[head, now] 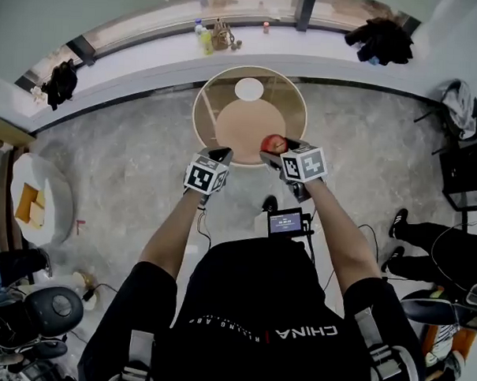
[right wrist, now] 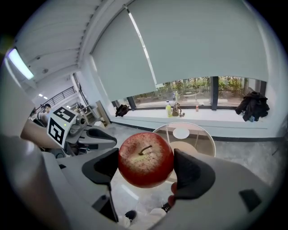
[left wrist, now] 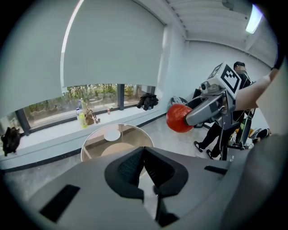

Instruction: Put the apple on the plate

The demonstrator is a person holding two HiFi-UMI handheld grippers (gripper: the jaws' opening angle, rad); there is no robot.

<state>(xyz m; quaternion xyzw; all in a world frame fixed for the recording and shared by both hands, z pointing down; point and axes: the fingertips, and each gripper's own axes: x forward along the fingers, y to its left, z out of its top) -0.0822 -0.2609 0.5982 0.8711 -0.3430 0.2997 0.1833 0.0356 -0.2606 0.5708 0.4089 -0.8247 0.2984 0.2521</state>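
Red with a pale speckled patch round its stem, the apple sits clamped between the two dark jaws of the right gripper. One pad presses on each flank, and the stem end faces that gripper's camera. In the head view the apple hangs in the air at the near edge of the round glass bench, touching neither its top nor the floor.

The white plate lies on the far part of the glass top, well apart from the apple. A tan disc shows through the glass, under the top.

The left gripper is held level beside the right one, to its left. Its jaws are drawn together and have hold of nothing. From its camera the apple shows up and to the right, in the other gripper's grasp, with the plate beyond and lower on the bench.

A marker cube rides on the right gripper, just behind the apple.

Beyond the bench runs a pale window ledge. It carries a yellow-green bottle and, further right, a black garment.
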